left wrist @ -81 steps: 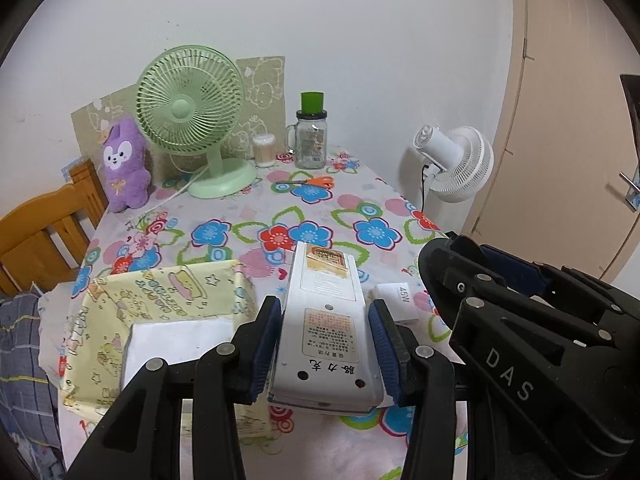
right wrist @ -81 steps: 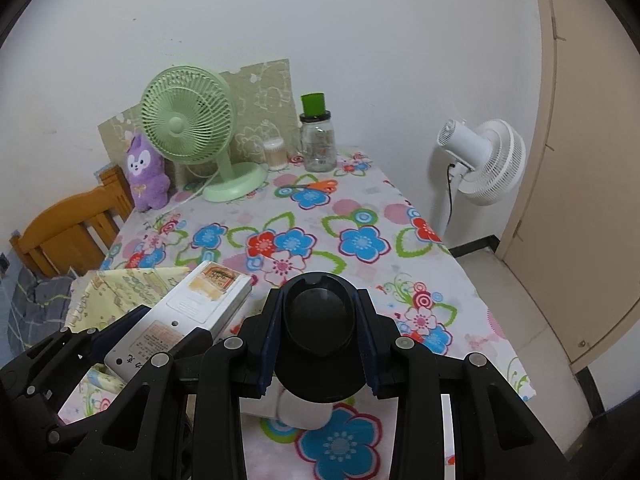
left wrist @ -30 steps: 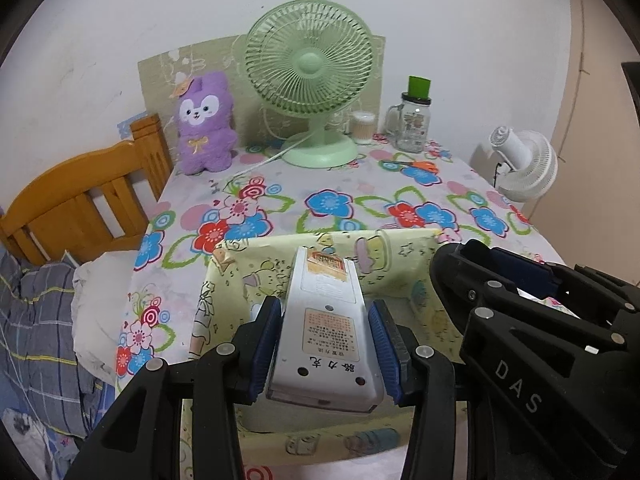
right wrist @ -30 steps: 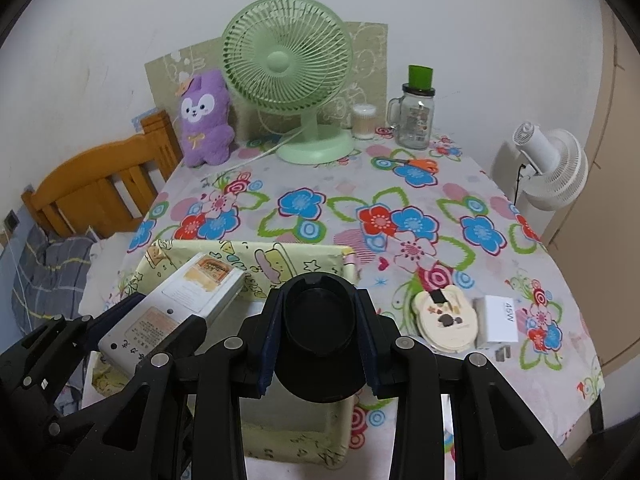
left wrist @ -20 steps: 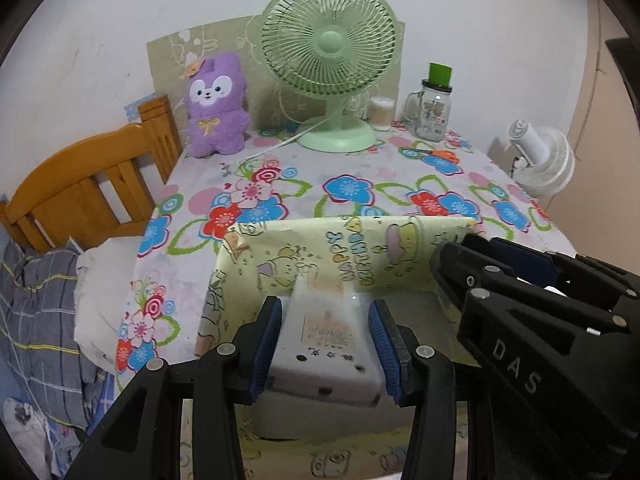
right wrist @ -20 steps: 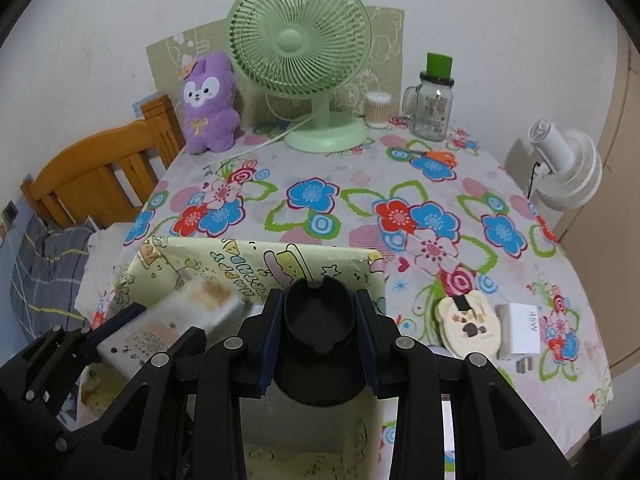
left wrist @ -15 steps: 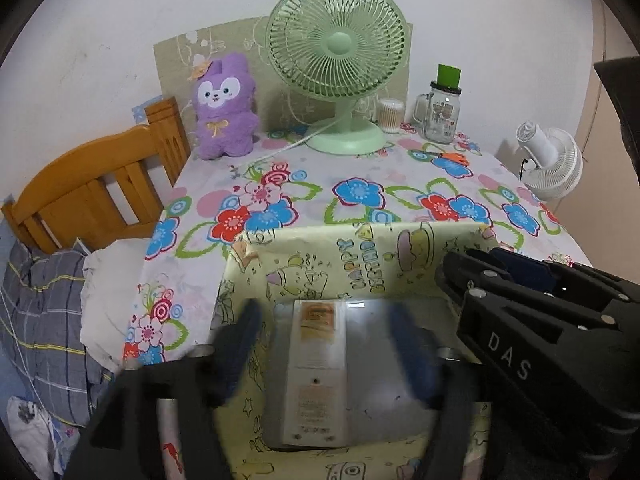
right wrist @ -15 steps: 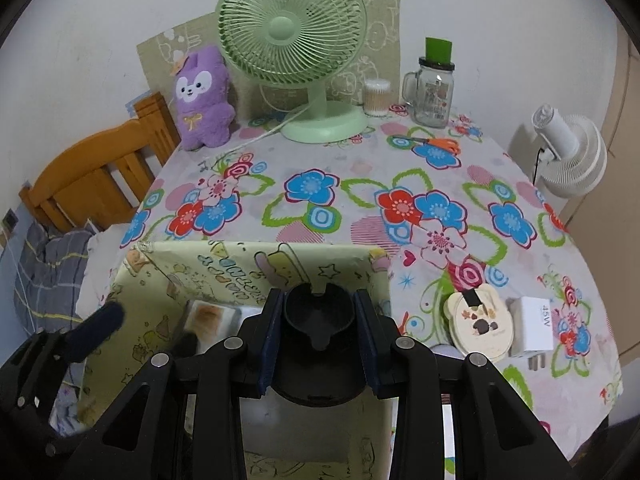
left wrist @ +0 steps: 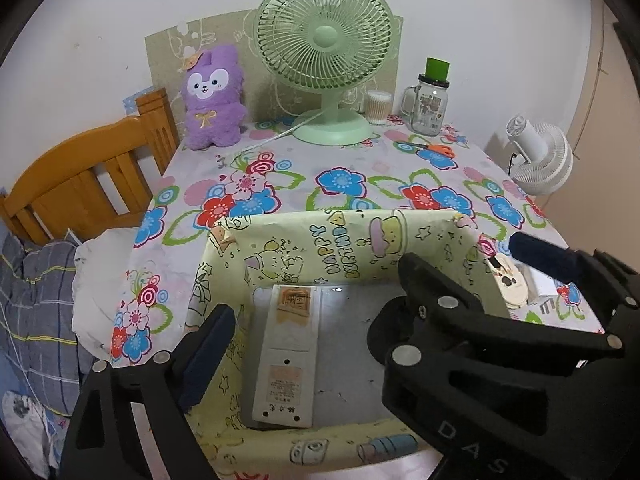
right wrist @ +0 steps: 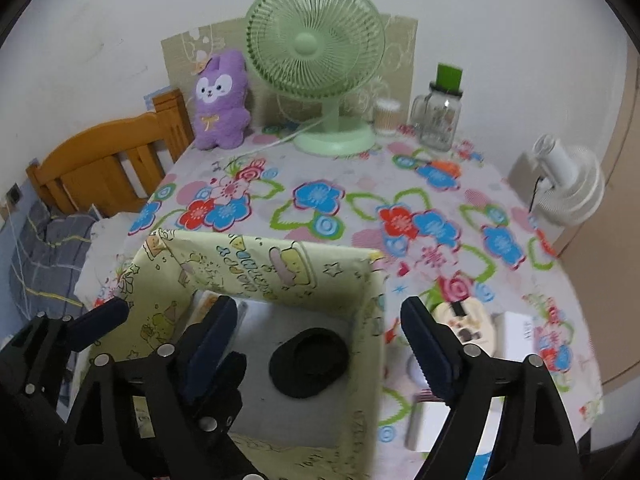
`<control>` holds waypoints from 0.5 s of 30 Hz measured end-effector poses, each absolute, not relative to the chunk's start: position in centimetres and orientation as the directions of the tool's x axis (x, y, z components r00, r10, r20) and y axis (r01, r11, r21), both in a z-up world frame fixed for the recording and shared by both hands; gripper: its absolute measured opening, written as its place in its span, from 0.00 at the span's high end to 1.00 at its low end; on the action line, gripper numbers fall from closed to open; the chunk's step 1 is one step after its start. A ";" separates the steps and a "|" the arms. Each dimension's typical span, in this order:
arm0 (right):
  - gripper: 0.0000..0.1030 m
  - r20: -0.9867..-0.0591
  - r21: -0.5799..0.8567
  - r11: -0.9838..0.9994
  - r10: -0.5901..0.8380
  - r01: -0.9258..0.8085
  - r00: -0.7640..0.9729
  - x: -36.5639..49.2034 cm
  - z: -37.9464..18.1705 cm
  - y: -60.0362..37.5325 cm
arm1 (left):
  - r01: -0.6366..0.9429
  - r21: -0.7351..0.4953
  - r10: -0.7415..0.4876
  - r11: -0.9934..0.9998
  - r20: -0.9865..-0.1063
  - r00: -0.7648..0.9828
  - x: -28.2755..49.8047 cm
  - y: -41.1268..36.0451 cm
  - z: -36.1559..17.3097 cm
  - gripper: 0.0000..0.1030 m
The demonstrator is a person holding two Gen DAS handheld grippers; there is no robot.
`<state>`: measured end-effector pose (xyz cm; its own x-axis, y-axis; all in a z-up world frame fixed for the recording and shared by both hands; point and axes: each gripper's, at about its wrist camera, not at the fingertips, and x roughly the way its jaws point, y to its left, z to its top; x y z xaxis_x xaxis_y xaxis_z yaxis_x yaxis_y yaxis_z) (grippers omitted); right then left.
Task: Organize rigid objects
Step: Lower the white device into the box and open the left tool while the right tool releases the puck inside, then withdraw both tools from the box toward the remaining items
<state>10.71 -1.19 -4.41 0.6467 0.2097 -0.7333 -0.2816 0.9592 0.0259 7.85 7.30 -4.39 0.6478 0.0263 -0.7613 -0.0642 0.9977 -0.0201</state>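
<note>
Looking into the yellow box at lower centre, you see the white remote flat on its floor, beside the black round object, which the right gripper partly covers in the left wrist view. Both the left gripper and the right are opening wide and hold nothing. Items lying right of the box are blurred. The counter carries a flowered cloth; a green fan stands at the wall.

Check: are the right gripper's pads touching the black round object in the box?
Apart. In the right wrist view, the opening right gripper straddles the black round object, clear gaps both sides.
</note>
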 end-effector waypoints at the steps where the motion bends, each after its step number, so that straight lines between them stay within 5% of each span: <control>1: 0.13 -0.735 0.019 0.959 0.206 -0.284 0.646 10.5 -4.3 -1.4 | -0.049 -0.026 0.012 0.998 -0.763 0.646 7.7 7.0 -4.3 0.10; 15: 0.12 -0.720 0.010 0.968 0.181 -0.250 0.670 8.5 -2.7 -4.9 | -0.031 0.017 0.033 0.999 -0.737 0.675 5.8 4.4 -2.7 0.06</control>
